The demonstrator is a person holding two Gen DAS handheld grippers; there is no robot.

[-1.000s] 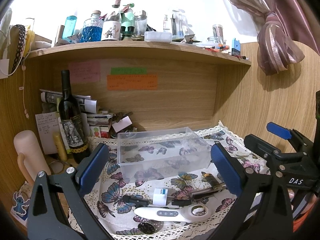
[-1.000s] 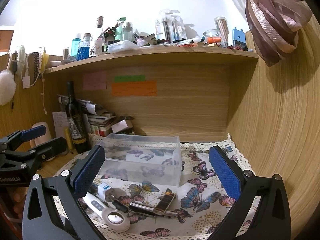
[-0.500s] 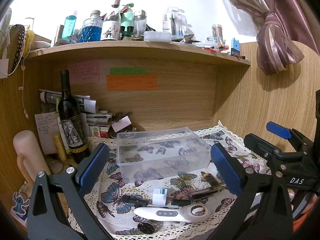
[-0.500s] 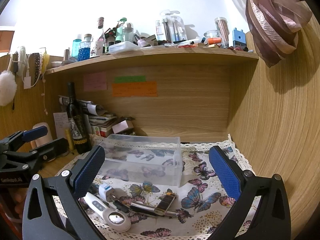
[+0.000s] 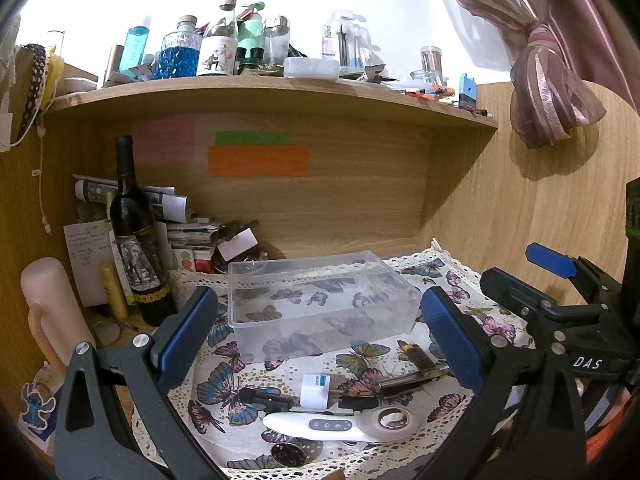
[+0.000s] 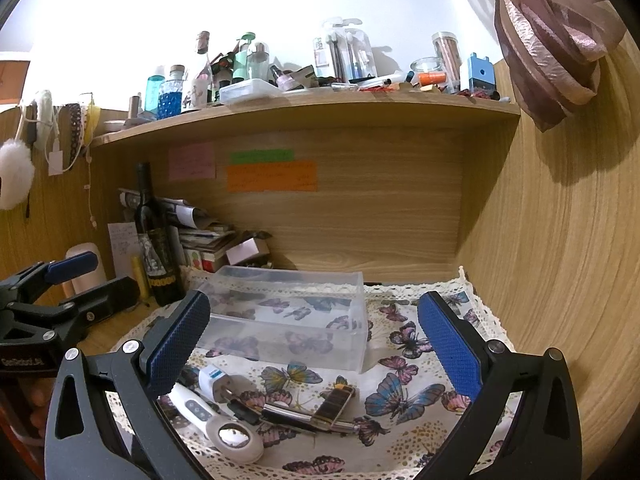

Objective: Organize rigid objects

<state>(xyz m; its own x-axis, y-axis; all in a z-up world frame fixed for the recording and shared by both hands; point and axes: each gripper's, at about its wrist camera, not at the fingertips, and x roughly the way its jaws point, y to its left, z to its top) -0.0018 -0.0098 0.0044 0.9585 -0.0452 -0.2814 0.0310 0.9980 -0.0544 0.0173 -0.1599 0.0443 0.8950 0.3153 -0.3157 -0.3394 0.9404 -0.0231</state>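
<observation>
A clear plastic box point(image 5: 320, 304) point(image 6: 288, 316) stands empty on a butterfly-print cloth point(image 5: 224, 384) point(image 6: 404, 396). In front of it lie a white digital spoon scale point(image 5: 340, 426) point(image 6: 216, 424), a white charger plug point(image 5: 316, 390) point(image 6: 214, 380), a dark lighter point(image 5: 420, 358) point(image 6: 334, 400), a dark pen-like tool point(image 5: 404, 380) point(image 6: 296, 418) and a round metal piece point(image 5: 289, 453). My left gripper point(image 5: 320, 340) is open and empty above the items. My right gripper point(image 6: 316, 344) is open and empty, also hovering over them.
A wine bottle point(image 5: 134, 240) point(image 6: 156, 240), stacked papers and boxes point(image 5: 188, 240) and a pink cylinder point(image 5: 52, 312) crowd the left. A cluttered wooden shelf point(image 5: 280, 88) hangs overhead. A wooden wall point(image 6: 560, 240) closes the right side. The other gripper shows at each view's edge.
</observation>
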